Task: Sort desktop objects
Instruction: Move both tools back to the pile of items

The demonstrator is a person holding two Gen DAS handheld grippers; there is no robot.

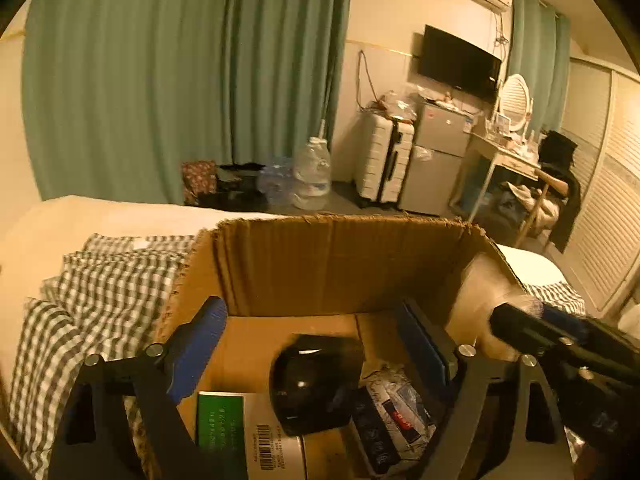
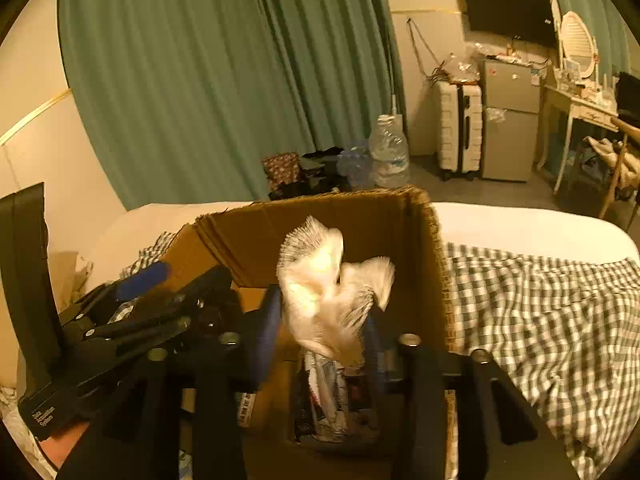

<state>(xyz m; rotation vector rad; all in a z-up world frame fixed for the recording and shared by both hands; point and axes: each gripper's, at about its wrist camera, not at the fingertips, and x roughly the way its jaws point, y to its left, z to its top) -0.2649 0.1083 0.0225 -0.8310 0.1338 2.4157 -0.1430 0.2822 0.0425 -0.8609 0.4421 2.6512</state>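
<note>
The cardboard box [image 1: 340, 264] sits on the bed, on the checked blanket [image 1: 100, 292], and both hand-held grippers are over it.

The left hand-held gripper [image 1: 316, 340] hangs above the open box with its blue-padded fingers [image 1: 196, 348] spread wide and nothing between them. Straight below and ahead of it, on the box floor, lies a glossy black rounded object [image 1: 316, 384]. Toward its left finger lies a box with a green label and barcode [image 1: 236, 432], and toward its right finger a crinkled printed packet [image 1: 392, 416]. All three lie close together; the black object overlaps the labelled box.

The right hand-held gripper [image 2: 320, 320] is beside the left one, just at its right, over the same box. Its fingers are closed to a narrow gap on a white crumpled plastic bag [image 2: 328, 280], which flares up and forward from between the pads and is blurred. Under this gripper, inside the box, the printed packet [image 2: 328, 392] shows again. From the left wrist view the bag [image 1: 484, 304] appears as a pale mass at the box's right wall, just ahead of the right gripper's tip [image 1: 520, 320].

Beyond the box's far wall hangs a green curtain [image 2: 200, 80].
</note>
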